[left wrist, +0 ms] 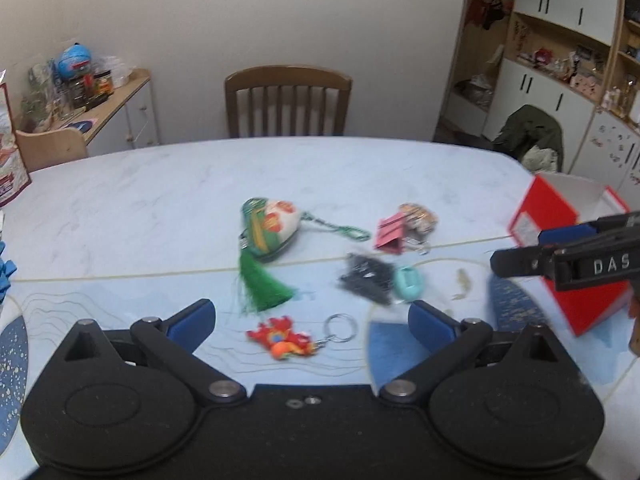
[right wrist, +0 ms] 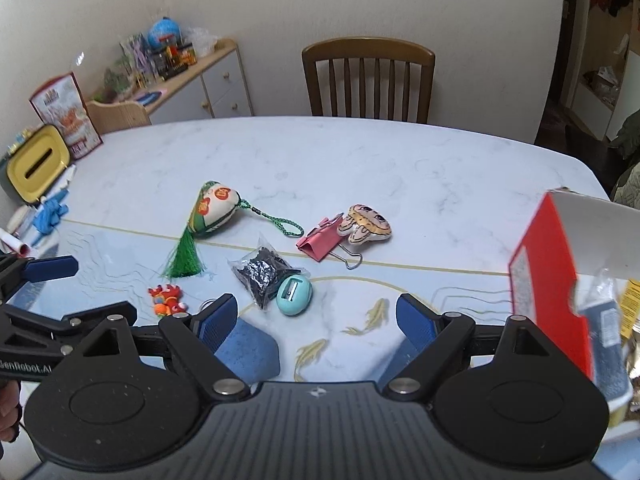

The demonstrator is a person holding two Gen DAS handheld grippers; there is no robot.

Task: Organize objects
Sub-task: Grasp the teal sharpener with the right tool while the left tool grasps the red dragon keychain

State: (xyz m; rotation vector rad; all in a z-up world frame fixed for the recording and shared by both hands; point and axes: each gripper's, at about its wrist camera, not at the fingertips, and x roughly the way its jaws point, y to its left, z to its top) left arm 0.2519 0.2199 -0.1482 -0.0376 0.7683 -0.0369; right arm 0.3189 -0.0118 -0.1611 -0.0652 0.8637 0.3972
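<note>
Grippers both agape, empty: left gripper (left wrist: 312, 316), right gripper (right wrist: 316, 316). Red plush keychain (left wrist: 282, 338) at 12 o'clock of left: light, soft; likely pinch body, not ring.

A wooden chair (right wrist: 368, 76) stands at the table's (right wrist: 360, 152) far edge. Against the wall to the left, a sideboard (right wrist: 208, 84) carries a globe (right wrist: 163, 32) and jars, and a yellow bin (right wrist: 34, 160) sits at the table's left edge.
</note>
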